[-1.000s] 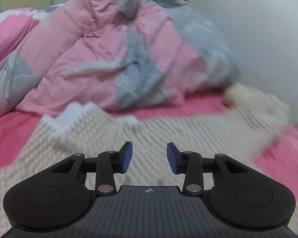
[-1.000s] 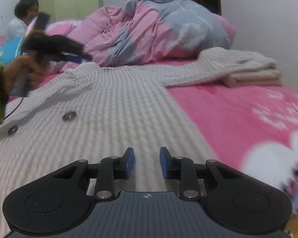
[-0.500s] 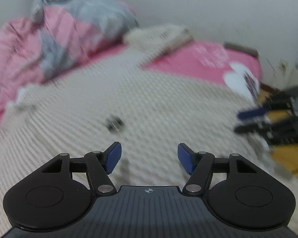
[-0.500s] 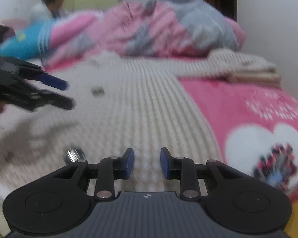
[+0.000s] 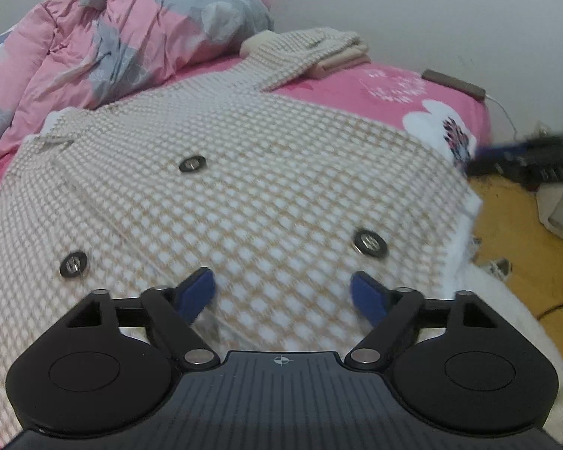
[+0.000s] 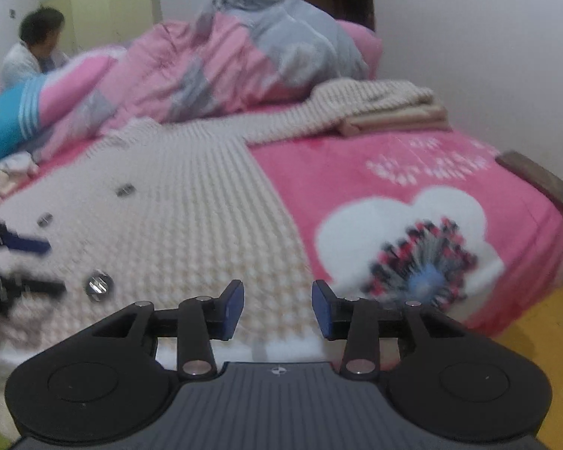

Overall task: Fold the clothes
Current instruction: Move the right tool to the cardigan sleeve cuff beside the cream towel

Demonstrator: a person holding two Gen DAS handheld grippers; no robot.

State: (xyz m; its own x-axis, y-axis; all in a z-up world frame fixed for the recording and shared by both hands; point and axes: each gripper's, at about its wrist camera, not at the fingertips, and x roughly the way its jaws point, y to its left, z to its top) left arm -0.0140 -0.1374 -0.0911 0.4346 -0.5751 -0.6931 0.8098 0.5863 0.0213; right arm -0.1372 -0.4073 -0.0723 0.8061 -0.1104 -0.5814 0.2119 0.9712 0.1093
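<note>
The checked coat (image 5: 244,172) lies spread flat across the pink bed (image 6: 413,172), its far sleeve running up onto a folded pile (image 6: 394,112) by the crumpled duvet (image 5: 131,37), while its near hem is hidden under both gripper bodies (much of the right wrist view is blurred). The left gripper (image 5: 283,294) hovers over the front buttons, jaws wide and opening, nothing between them. The right gripper (image 6: 277,309) stands partly spread at the coat's edge, also opening, pinching nothing.

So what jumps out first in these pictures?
A big checked coat with metal buttons lies spread flat across the pink bed. Behind it, by the wall, a rumpled pink and grey duvet is heaped. In the foreground the left claw hangs over the coat, jaws opening, nothing between them.
</note>
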